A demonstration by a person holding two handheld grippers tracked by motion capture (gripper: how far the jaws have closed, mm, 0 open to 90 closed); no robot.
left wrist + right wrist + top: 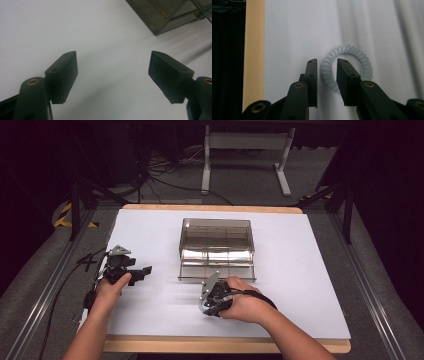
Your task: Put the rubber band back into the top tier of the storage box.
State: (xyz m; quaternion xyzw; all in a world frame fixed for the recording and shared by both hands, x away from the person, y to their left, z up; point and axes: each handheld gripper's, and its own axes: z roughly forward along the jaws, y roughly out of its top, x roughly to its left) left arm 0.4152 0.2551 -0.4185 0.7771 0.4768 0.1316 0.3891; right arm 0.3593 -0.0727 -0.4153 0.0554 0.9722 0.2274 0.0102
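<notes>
A table (320, 270) covered by a white sheet stood on grey carpet, with a pale wooden edge showing along its near and far sides. Beyond it the room was dark; black cables trailed over the floor, and the white legs of another table (245, 155) stood at the back. Metal rails ran along both sides of the floor, and yellow-and-black tape marked the left.

Near the middle of the sheet sat a smoky transparent plastic box (216, 249) with inner dividers, its lid raised.

The left hand (111, 289) held the left gripper (142, 271) over the left part of the sheet, well apart from the box. In the left gripper view, its 2 jaws were spread wide over bare white, and a corner of the box showed at upper right.

The right hand (245, 301) held the right gripper (206, 304) just in front of the box. In the right gripper view, its jaws stood partly closed astride 1 side of a pale blue spiral hair tie (347, 67) lying flat on the sheet, near the wooden edge; a slight gap remained on each side of the coil.
</notes>
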